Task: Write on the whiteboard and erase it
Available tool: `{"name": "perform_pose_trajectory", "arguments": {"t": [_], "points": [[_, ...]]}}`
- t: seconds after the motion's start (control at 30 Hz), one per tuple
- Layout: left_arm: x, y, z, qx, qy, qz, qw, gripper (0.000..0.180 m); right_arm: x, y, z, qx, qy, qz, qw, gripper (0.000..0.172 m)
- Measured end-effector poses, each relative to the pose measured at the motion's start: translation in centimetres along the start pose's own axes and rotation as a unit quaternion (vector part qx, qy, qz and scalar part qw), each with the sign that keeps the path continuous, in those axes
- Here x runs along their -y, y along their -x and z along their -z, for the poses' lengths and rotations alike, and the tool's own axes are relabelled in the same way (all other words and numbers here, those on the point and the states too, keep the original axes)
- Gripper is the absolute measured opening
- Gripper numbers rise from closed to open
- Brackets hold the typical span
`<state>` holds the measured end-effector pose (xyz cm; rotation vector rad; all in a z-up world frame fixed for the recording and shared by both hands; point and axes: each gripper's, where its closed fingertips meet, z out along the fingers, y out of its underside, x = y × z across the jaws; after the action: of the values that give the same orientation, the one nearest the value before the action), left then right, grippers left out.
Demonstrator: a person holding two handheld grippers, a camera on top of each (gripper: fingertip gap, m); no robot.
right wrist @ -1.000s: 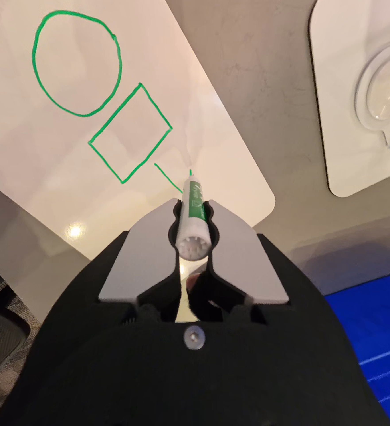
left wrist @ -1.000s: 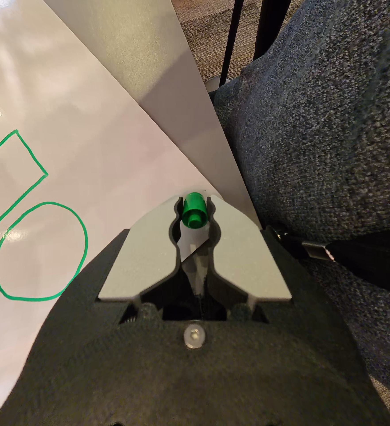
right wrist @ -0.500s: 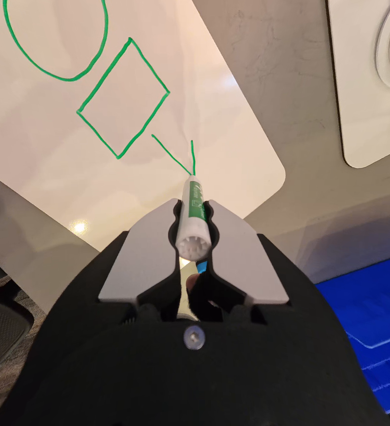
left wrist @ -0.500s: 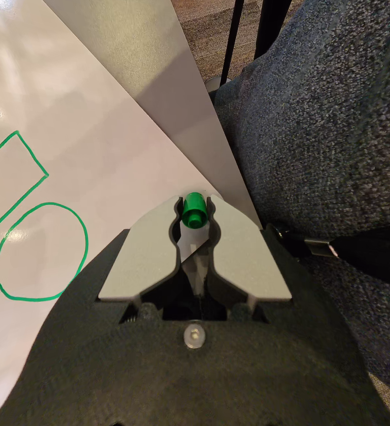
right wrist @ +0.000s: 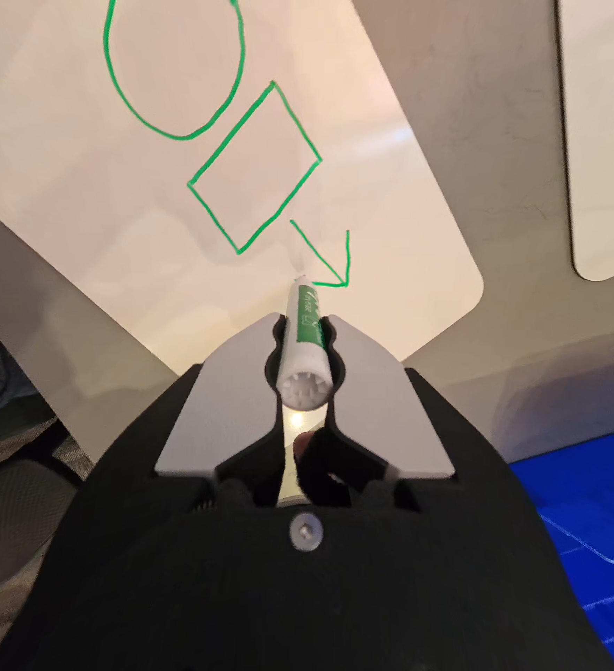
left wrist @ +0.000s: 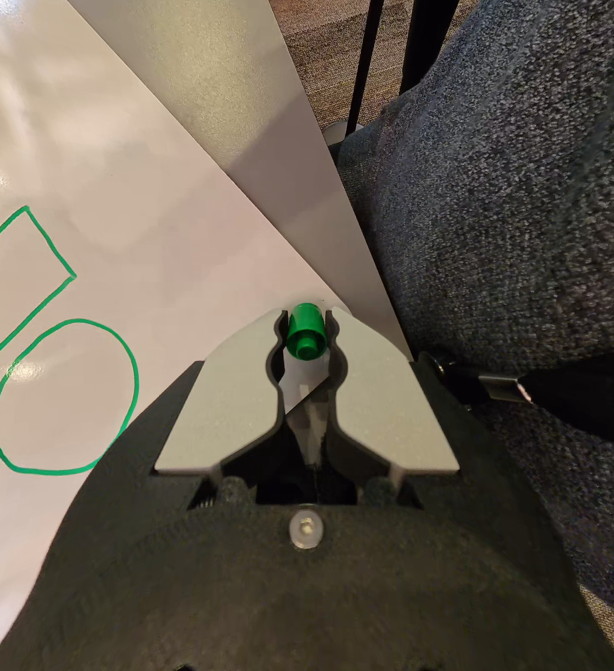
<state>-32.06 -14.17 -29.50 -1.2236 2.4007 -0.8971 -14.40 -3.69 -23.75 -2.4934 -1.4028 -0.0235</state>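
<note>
Green ink already marks the whiteboard (right wrist: 389,254), which lies flat on a grey table (right wrist: 479,127): a circle (right wrist: 174,69), a square (right wrist: 254,167) and, nearest the rounded corner, an arrow (right wrist: 329,261) whose head looks one stroke short of done. The writing step is in hand. The marker (right wrist: 305,334), white with a green label, is clamped between the pads of the right gripper (right wrist: 305,319), tip down on the board at the end of the arrowhead's lower barb. The left gripper (left wrist: 305,316) is closed on the marker's green cap (left wrist: 306,336) and hangs over the board's near edge, beside a person's dark knitted sleeve (left wrist: 497,218). Next, I judge, the tip must lift cleanly once the barb is finished, then the marker should be capped with the cap the other gripper holds, before any erasing; no eraser shows in either view.
</note>
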Motion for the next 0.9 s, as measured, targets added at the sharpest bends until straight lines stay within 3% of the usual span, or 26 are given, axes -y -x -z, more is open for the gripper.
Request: {"name": "perform_pose_trajectory", "arguments": {"t": [0.03,0.2,0.4,0.63,0.9], "points": [[0.0,0.0,0.0,0.0,0.0,0.0,1.0,0.02,0.0,-0.6,0.1,-0.005,-0.004,-0.005,1.0,0.02],[0.0,0.0,0.0,-0.001,-0.001,0.0,1.0,0.02,-0.4,-5.0,0.1,-0.052,-0.003,-0.021,0.998,0.021],[0.0,0.0,0.0,-0.003,-0.002,0.002,1.0,0.02,-0.5,-7.1,-1.0,-0.055,0.008,-0.022,0.998,0.02],[0.0,0.0,0.1,-0.003,-0.003,0.002,1.0,0.02,-0.9,-6.3,-1.4,-0.041,0.017,-0.015,0.999,0.021],[0.0,0.0,0.1,-0.001,-0.001,0.001,1.0,0.02,-1.9,-2.4,-0.4,-0.024,0.026,-0.008,0.999,0.021]]}}
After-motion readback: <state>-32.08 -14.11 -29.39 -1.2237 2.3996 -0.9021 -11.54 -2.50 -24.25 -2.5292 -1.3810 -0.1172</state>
